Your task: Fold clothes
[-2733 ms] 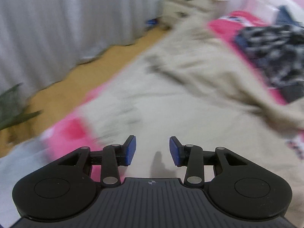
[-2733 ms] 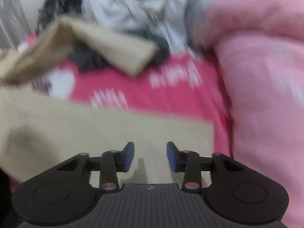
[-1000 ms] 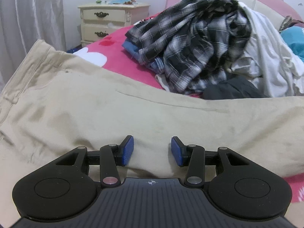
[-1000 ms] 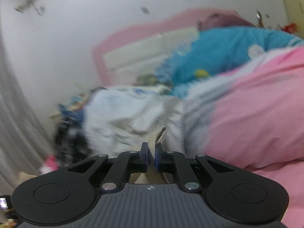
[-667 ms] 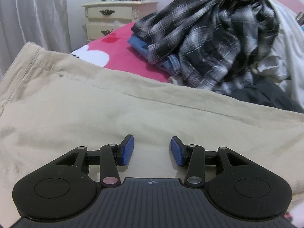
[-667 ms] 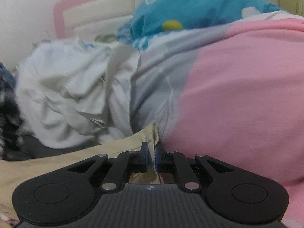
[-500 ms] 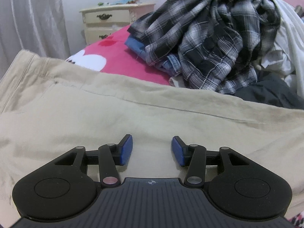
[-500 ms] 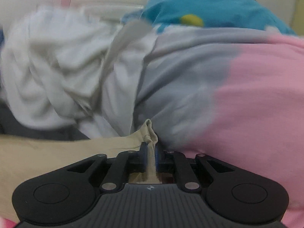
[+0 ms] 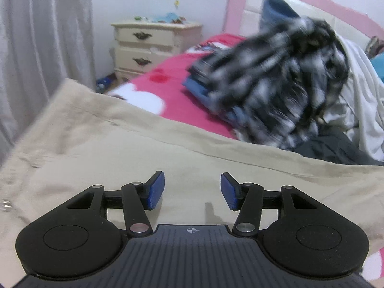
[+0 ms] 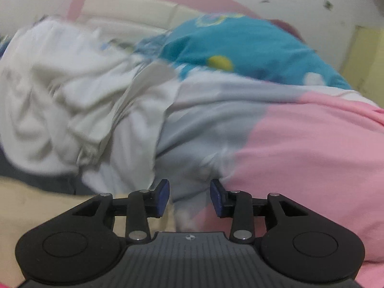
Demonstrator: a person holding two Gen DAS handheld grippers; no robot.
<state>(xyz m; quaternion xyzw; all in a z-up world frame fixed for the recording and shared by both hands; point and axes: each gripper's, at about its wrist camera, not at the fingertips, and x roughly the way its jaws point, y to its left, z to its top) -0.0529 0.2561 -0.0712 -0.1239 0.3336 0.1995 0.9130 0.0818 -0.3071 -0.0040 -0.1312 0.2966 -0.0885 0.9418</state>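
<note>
The bed (image 9: 182,76) carries the work. The tan trousers (image 9: 148,158) lie spread flat across its near side, laid out for folding; unsorted clothes, including a plaid shirt (image 9: 276,91), are heaped at the far right. The left gripper (image 9: 192,190) hovers over the trousers, jaws open and empty. The right gripper (image 10: 189,198) faces the pink quilt (image 10: 312,163), jaws open; half a second earlier they were clamped on the trouser edge, which is now released.
</note>
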